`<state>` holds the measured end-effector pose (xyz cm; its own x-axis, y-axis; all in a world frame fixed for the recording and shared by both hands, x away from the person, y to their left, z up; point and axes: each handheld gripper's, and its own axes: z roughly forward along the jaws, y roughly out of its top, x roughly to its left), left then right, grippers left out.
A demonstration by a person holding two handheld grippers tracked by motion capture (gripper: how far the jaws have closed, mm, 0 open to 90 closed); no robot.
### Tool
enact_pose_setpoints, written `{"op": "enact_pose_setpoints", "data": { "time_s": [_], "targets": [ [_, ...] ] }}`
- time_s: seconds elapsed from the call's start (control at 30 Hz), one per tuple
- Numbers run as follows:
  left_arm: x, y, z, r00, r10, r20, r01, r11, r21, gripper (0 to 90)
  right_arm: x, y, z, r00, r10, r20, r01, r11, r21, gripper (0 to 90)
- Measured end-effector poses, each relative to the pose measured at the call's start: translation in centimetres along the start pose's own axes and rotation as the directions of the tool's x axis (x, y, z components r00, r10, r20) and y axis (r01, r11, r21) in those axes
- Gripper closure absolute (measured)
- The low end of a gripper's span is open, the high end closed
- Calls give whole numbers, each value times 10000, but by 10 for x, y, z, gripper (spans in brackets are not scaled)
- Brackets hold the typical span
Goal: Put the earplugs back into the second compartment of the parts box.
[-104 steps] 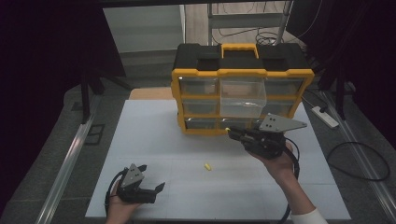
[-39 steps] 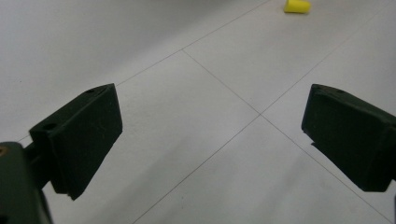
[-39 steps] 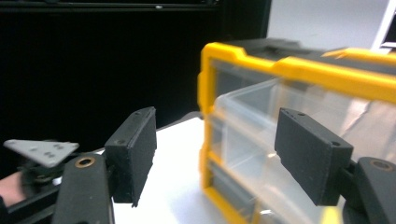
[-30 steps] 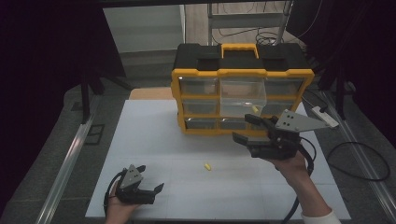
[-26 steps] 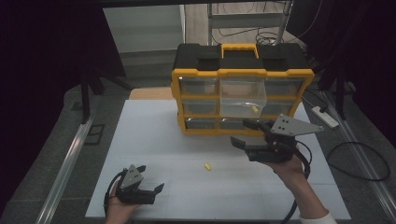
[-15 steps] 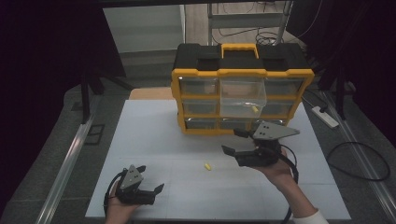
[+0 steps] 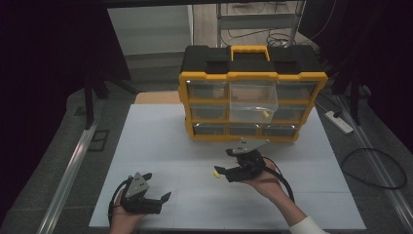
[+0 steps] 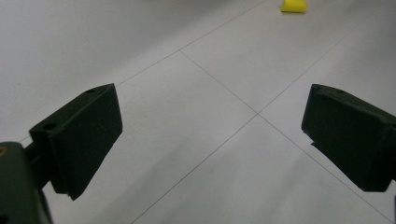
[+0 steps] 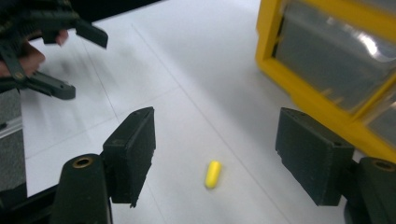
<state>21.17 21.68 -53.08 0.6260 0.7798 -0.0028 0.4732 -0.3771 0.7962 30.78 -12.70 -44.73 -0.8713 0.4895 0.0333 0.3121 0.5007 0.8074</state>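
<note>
A small yellow capsule-shaped piece (image 7: 215, 174) lies on the white table, in front of a yellow and black drawer organizer (image 7: 253, 78). My right gripper (image 7: 224, 163) hangs low over the piece, jaws open and apart from it. In the right gripper view the yellow piece (image 9: 213, 174) lies on the table between and just ahead of the two jaws of the right gripper (image 9: 219, 149). The organizer's clear middle drawer (image 7: 253, 100) is pulled out with another yellow piece (image 7: 265, 114) inside. My left gripper (image 7: 158, 186) rests open at the front left, and its own view shows the left gripper (image 8: 210, 135) empty.
The white table top (image 7: 160, 141) has free room on the left and centre. Its front edge runs just below my hands. A metal rail (image 7: 73, 165) runs along the left side, and a power strip (image 7: 339, 122) and cables lie on the floor to the right.
My right gripper has come down and to the left, from beside the open drawer to just above the yellow piece on the table. The left gripper has kept still.
</note>
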Motion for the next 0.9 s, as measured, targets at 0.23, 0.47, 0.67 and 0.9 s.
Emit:
{"op": "enact_pose_setpoints", "data": {
  "time_s": [0.23, 0.47, 0.67, 0.9],
  "targets": [
    [0, 0, 0, 10000, -15, 35, 15, 10000, 6, 52, 0, -7, 20, 10000, 33, -62, -29, 9980, 629, 289],
    [0, 0, 0, 10000, -7, 34, 7, 10000, -6, 52, 0, -16, 38, 9999, 94, -113, -79, 9920, 1258, 287],
    [-1, 0, 0, 10000, 20, 34, -20, 10000, 12, 53, 2, -20, 50, 9999, -27, -134, 49, 9862, 1654, 287],
    [-1, 0, 1, 10000, 71, 62, -72, 10000, 30, 53, -3, -29, 66, 9993, -164, 323, 89, 9751, 2217, 295]
  ]
}}
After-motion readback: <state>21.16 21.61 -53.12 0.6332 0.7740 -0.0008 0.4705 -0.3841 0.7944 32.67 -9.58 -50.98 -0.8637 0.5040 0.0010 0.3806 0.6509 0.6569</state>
